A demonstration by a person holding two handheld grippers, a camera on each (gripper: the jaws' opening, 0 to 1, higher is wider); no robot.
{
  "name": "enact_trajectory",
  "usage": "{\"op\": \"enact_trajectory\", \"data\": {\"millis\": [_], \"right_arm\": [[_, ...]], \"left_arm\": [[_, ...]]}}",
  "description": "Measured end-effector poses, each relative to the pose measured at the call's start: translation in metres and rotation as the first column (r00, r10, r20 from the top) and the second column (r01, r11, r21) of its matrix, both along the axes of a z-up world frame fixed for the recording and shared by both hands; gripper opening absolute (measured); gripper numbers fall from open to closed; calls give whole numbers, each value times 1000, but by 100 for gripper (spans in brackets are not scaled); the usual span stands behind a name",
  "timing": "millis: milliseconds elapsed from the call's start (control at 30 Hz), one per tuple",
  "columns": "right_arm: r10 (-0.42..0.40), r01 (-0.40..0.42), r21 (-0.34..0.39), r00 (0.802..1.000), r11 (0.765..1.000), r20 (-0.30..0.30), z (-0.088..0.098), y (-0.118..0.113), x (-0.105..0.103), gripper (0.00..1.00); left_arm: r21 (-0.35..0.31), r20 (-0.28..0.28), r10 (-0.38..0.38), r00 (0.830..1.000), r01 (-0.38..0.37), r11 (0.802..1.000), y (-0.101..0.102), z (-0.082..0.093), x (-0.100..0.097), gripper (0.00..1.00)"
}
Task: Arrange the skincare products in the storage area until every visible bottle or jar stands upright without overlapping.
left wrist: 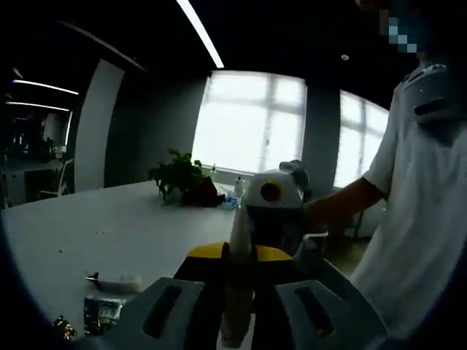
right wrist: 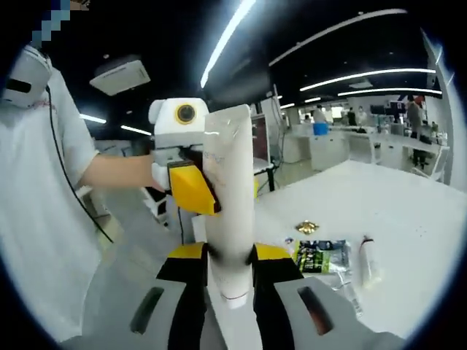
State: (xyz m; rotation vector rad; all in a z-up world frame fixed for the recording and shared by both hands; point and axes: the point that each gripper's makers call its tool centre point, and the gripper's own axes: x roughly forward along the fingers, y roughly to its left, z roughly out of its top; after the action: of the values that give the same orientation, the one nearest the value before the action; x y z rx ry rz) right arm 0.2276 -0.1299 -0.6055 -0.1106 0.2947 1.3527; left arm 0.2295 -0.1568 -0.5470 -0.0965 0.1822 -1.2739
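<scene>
A white squeeze tube is held up in the air between both grippers, above the white table. My left gripper is shut on one end of it, yellow-tipped jaws pressed to either side. My right gripper is shut on the other end. In the left gripper view the right gripper comes in from the right, clamped on the tube's far part. In the right gripper view the left gripper reaches in from the left and grips the tube's upper half.
On the table lie a small white tube, a dark printed packet and a gold-wrapped piece. A potted plant and a small bottle stand at the far edge. A person in a white shirt stands close.
</scene>
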Motion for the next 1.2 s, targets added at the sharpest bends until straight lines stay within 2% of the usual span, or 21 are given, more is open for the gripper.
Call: {"op": "enact_trajectory", "data": {"millis": [200,567,833,1100,1200], "right_arm": [[-18,23,-85,998,996,59,-12,-11,6,20],[-40,50,-145,997,988,71,-31,-19,19,20],[-31,48,-194,996,980,89,-52,-21,33,19],[-41,59,-231,996,971,83,-73,-26,45,19],[-44,65,-250,995,966,87,-82,-30,53,19]], "left_arm": [[39,-1,-34,999,34,999,-4,-14,9,9],[87,-5,-48,999,48,995,-18,-32,18,11],[144,-16,-47,999,48,988,-19,-55,33,11],[164,-50,-33,998,40,986,-29,-75,38,12],[172,-58,-29,998,38,984,-30,-84,46,12]]}}
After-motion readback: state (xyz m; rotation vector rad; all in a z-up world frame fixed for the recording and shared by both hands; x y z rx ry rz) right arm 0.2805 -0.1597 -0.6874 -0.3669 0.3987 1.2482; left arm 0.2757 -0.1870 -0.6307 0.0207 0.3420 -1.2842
